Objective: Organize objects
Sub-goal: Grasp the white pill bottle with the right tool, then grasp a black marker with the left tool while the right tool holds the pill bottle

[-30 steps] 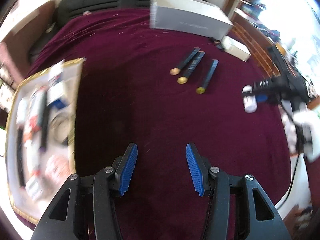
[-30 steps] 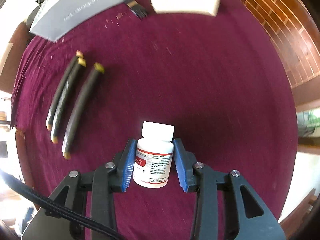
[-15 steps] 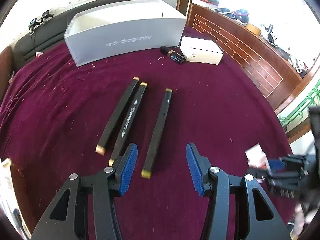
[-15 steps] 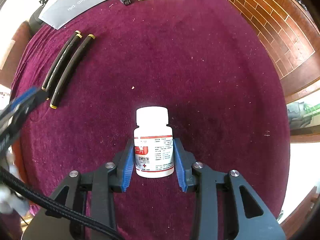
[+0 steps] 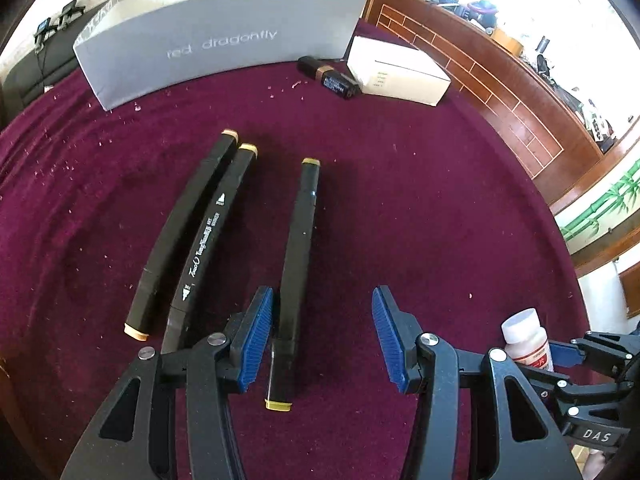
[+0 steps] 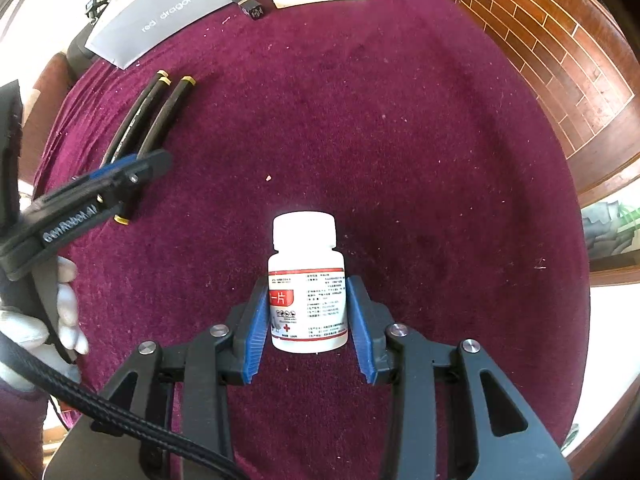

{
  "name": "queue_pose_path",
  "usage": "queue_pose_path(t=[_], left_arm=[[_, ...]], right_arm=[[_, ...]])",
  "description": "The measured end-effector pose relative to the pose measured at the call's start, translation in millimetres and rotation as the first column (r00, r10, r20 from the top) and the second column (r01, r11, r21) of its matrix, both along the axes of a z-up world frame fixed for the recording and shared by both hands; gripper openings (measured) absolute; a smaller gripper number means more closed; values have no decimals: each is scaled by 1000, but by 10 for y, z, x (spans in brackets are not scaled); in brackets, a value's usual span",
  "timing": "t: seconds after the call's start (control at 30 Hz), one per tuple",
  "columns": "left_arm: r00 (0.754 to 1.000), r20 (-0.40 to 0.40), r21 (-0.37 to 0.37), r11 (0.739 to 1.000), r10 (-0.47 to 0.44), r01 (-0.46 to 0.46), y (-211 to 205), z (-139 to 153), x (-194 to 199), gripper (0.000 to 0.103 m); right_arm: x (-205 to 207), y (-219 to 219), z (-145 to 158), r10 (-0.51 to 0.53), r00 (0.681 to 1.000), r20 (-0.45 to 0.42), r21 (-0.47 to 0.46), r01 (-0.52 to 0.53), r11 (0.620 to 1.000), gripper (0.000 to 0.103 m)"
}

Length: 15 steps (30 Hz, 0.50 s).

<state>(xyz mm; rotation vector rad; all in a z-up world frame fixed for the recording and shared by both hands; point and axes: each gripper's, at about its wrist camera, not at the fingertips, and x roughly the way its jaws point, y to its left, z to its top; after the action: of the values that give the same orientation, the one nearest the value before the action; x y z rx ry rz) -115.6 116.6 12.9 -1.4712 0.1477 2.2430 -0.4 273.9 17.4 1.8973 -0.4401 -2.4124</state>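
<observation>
Your left gripper (image 5: 322,336) has its jaws spread and they have just been closing in; the lower end of one black marker (image 5: 298,264) lies between them, close against the left pad, with a clear gap to the right pad, so nothing is pinched. Just outside the left jaw, two more markers (image 5: 196,232) lie side by side, touching along their length and slanting away toward the grey box (image 5: 216,36). Beyond the jaws, past the marker tips, a small dark battery (image 5: 328,78) sits just beside a white carton (image 5: 396,72) on the maroon cloth (image 5: 440,220).

Your right gripper (image 6: 308,320) pinches a white pill bottle (image 6: 306,280), both blue pads against its labelled sides, cap pointing away from you. To the left of these jaws, well apart, the left gripper hovers over the three markers, held by your gloved hand (image 6: 60,312). Far ahead, the grey box, battery and white carton line the cloth's edge.
</observation>
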Motion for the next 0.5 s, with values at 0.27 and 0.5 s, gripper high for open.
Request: queue_pose_path(t=[0.27, 0.5], left_arm=[[1000, 21, -52, 999, 11, -10, -112, 26, 156, 11], [999, -50, -86, 996, 19, -23, 70, 25, 125, 16]], right_arm=[[-48, -55, -2, 15, 1000, -7, -1, -15, 1000, 47], [-48, -116, -5, 33, 999, -7, 28, -33, 999, 50]])
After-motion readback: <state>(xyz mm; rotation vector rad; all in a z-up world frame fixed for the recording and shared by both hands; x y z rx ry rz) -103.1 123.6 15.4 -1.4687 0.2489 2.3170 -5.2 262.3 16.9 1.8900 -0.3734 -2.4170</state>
